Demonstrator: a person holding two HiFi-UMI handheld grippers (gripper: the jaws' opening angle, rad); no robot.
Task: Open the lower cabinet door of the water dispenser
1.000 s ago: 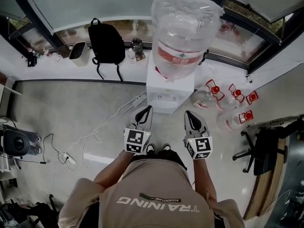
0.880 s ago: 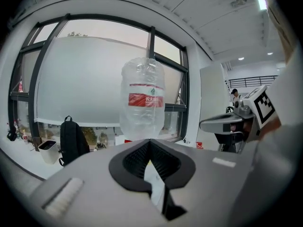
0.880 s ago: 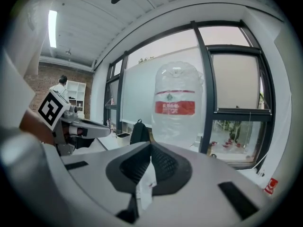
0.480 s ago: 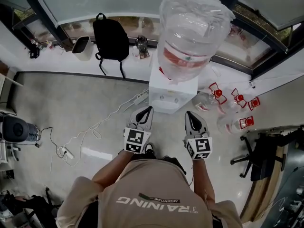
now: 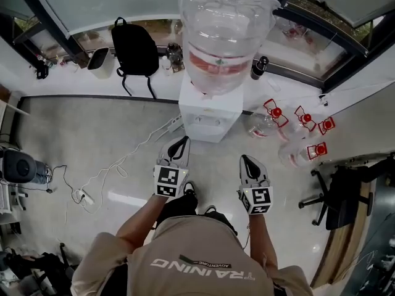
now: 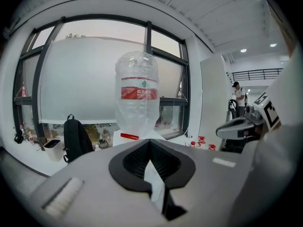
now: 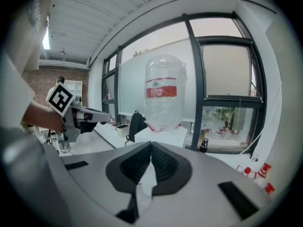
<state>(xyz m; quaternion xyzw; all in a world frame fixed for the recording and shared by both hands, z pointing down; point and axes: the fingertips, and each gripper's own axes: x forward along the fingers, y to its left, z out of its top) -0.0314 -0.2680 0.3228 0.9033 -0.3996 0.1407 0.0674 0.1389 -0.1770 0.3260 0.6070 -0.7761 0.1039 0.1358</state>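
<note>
Dispenser (image 5: 210, 113) at 12 o'clock; left gripper (image 5: 178, 143), right gripper (image 5: 247, 160) jaws pressed together, empty. Door prob. light, stiff: pull free edge.

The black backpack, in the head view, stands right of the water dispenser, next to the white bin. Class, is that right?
No. The black backpack stands left of the water dispenser, not right of it, next to the white bin. The head view shows this.
</note>
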